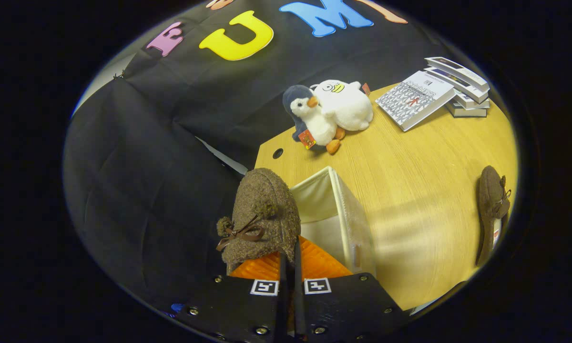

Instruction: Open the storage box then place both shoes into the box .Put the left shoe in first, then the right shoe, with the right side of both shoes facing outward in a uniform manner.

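Note:
My gripper (290, 259) is shut on a brown fuzzy shoe (262, 214) with a small bow and pom-poms, pinching its rim so the toe points ahead of the fingers. The shoe hangs over the near corner of a white fabric storage box (336, 209), whose open top shows a pale inside. The second brown shoe (492, 205) lies on the wooden table (419, 186) well to the right of the box, apart from my fingers.
Two plush toys, a grey penguin (310, 119) and a white duck (345, 105), sit beyond the box near the table's far edge. A stack of books (462, 85) and a patterned booklet (412, 100) lie at the far right. A black cloth wall stands behind.

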Demonstrator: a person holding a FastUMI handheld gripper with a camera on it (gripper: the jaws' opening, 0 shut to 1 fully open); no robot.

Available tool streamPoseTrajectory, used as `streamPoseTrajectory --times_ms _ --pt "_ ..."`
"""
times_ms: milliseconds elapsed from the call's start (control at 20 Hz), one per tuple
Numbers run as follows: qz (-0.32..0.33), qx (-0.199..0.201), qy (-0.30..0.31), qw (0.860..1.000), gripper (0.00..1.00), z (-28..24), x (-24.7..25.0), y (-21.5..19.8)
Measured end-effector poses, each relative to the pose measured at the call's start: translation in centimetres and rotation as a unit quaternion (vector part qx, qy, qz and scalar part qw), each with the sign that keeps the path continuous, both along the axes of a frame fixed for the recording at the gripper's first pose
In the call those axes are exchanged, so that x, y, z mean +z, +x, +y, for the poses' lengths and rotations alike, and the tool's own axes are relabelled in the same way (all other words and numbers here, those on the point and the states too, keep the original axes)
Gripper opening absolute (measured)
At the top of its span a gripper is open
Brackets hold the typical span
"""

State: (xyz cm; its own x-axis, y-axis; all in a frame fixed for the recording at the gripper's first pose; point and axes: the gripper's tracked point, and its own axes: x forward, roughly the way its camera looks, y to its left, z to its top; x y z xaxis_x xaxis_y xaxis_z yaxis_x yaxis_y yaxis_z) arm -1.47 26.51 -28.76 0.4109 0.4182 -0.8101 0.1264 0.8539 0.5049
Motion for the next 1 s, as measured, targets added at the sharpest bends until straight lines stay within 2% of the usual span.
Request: streamPoseTrajectory --times_ms 300,500,650,750,900,950,1000 --pt "0.038 0.010 -0.009 0.999 0.06 3.5 -4.0 -1.8" --pt "0.054 0.035 -0.025 0.998 0.06 4.7 -5.6 -3.4" --pt "0.081 0.071 -0.047 0.993 0.05 4.5 -7.0 -5.2" --pt "0.075 0.084 -0.051 0.992 0.06 4.6 -6.9 -5.1" --pt "0.053 0.110 -0.024 0.992 0.75 5.8 -4.8 -5.0" --pt "0.037 0.120 -0.033 0.991 0.98 5.3 -3.8 -4.6" --pt "0.014 0.133 -0.043 0.990 0.98 4.9 -2.6 -4.3"
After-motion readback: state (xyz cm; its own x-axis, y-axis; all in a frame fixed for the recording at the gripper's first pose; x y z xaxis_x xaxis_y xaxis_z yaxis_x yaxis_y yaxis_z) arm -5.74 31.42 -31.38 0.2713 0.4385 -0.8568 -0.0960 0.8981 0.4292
